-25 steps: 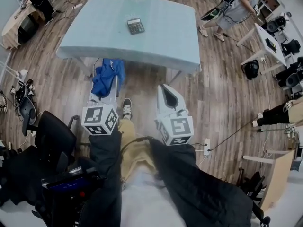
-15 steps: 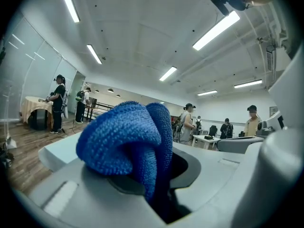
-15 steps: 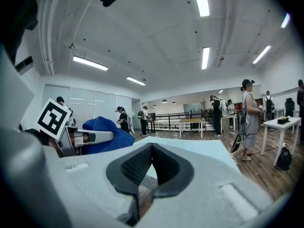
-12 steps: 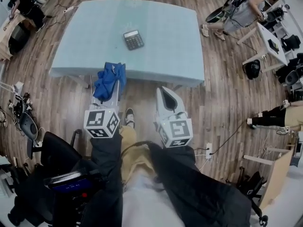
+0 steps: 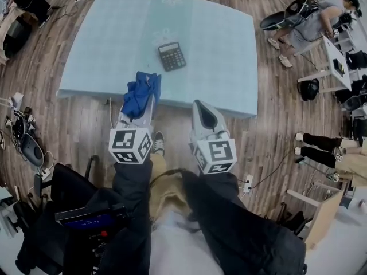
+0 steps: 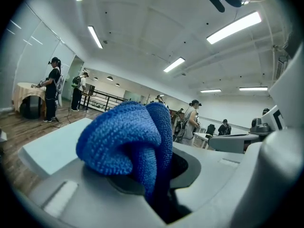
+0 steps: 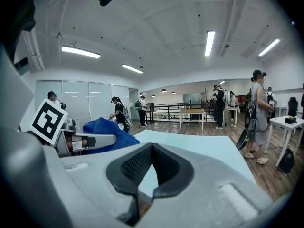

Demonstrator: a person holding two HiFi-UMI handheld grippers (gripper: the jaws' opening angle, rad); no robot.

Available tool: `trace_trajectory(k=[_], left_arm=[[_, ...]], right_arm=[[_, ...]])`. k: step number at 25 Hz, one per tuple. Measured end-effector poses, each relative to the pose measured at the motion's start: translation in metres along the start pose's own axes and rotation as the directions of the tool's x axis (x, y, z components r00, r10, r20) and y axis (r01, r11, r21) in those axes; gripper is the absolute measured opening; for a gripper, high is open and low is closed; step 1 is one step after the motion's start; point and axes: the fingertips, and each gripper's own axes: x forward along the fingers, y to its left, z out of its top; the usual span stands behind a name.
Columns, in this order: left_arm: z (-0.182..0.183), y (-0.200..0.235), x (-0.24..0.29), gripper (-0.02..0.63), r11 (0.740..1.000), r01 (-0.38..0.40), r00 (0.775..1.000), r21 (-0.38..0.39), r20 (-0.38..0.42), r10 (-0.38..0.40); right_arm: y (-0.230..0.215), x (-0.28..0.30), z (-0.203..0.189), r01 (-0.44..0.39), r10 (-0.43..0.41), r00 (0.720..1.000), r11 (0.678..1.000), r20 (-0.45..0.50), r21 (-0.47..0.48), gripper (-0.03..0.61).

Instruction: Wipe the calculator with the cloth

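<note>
Left claw: your left claw point(image 5: 139, 103) grips a bunched blue microfibre cloth point(image 6: 128, 137), and the fabric bulges over its tips above the near edge of the pale blue tabletop point(image 5: 103, 39).
Right claw: your right claw point(image 7: 151, 151) is pressed closed on nothing, just short of the tabletop edge and beside the left.
Calculator: the dark rectangular calculator point(image 5: 172, 56) lies face-up near the middle of the tabletop, beyond the cloth and apart from it.
Done: the cloth is in hand.
Left to do: the cloth does not touch the calculator, so the whole wipe appears yet to come. You would need to reach forward and slightly right.
</note>
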Motion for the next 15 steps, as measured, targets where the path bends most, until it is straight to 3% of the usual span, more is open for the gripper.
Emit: trace_trajectory(k=[8, 15], left_arm=[[-0.008, 0.019, 0.047, 0.069, 1.000, -0.013, 0.999, -0.002, -0.035, 0.013], [-0.027, 0.020, 0.101, 0.069, 0.994, -0.106, 0.993, 0.027, -0.055, 0.108]], right_arm=[[-0.025, 0.045, -0.003, 0.011, -0.011, 0.999, 1.000, -0.038, 0.007, 0.000], [-0.070, 0.083, -0.025, -0.064, 0.066, 0.993, 0.998, -0.096, 0.020, 0.000]])
